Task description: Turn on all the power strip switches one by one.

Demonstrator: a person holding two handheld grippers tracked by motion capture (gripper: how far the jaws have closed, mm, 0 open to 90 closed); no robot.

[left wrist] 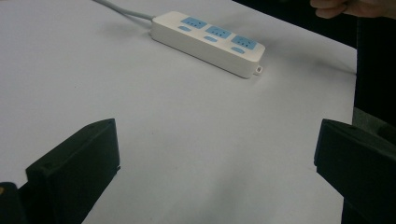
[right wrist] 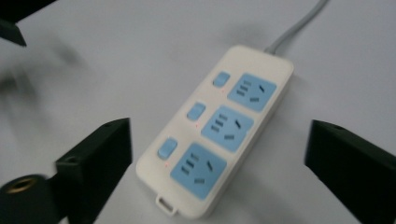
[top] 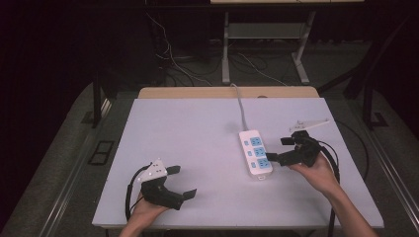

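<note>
Here's the power strip, white with three blue sockets and three small blue switches, lying flat on the pale tabletop, right of centre, its grey cord running off toward the far edge. The right gripper is right up against the strip's right side, fingers spread wide, one tip seemingly at the strip's edge near the nearest socket, though from above it's hard to say whether it actually touches. In the right gripper view the strip sits between the two open fingers. Over on the near left, the left gripper rests low above the tabletop, well apart from the strip, fingers spread and holding nothing.
</note>
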